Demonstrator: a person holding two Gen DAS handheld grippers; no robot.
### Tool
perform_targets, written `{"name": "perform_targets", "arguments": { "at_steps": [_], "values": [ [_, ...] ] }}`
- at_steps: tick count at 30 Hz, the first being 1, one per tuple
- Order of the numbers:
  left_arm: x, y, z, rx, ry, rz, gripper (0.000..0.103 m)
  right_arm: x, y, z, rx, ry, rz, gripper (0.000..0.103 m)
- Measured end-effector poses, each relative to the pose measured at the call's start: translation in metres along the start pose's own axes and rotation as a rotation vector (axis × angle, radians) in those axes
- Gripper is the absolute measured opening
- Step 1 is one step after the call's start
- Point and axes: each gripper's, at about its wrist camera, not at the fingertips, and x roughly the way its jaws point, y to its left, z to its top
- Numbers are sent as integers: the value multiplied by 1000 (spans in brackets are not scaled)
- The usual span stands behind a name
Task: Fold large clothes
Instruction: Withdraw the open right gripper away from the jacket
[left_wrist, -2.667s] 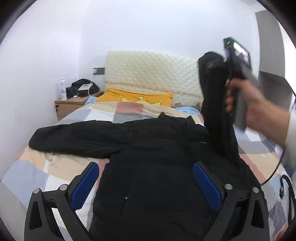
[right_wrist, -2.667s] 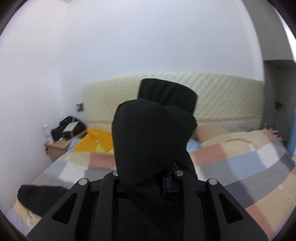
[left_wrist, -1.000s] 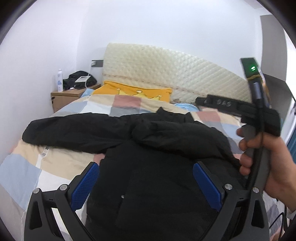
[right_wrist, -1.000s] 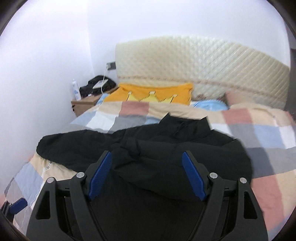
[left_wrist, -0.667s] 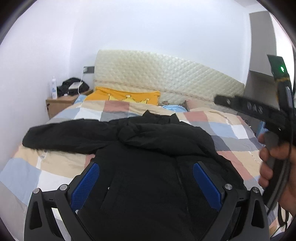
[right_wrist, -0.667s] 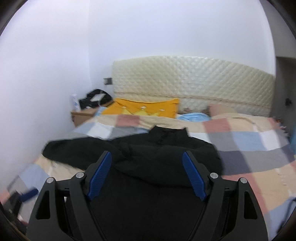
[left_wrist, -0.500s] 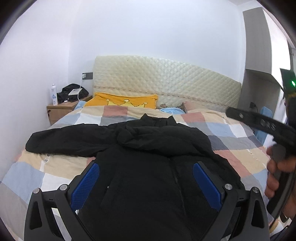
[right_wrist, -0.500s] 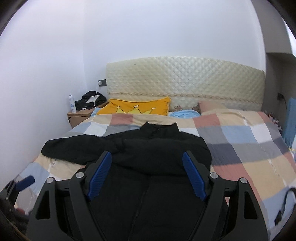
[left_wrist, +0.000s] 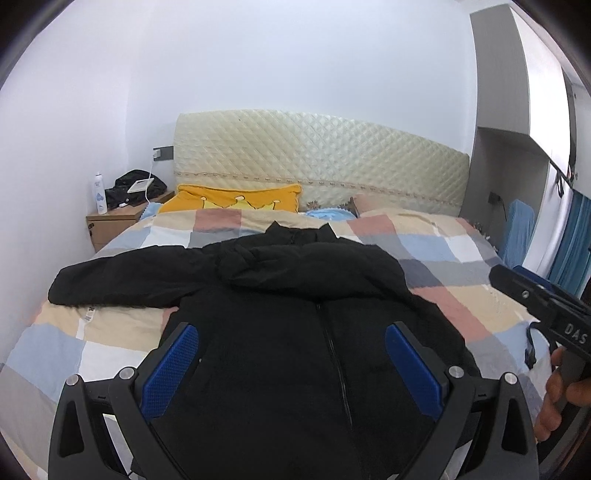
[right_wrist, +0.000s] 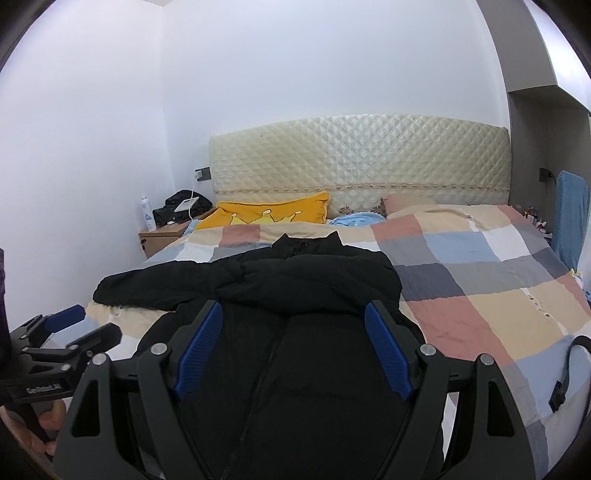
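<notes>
Black jacket: right sleeve now folded across chest, left sleeve still outspread on bed. Left tool, right tool: both wide, empty, withdrawn.

I see a black jacket on a checked quilt of beige, pink, pale blue, grey and white squares. Behind it lies a yellow pillow with a crown print, against a cream headboard quilted in diamonds. The nightstand is light wood, with a white bottle on it. My left claw and right claw are black with blue ribbed pads. The wall is plain white.
</notes>
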Motion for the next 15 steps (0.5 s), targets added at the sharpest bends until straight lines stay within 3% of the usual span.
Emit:
{"name": "perform_targets", "arguments": {
  "at_steps": [7,15],
  "values": [
    [4,-12,-6,23,6,-27,103,-3,-21,-26,64,26,2,80],
    [9,-18,-15,43,20,-47,103,-3,-24,-62,35,83,-25,80]
  ]
}}
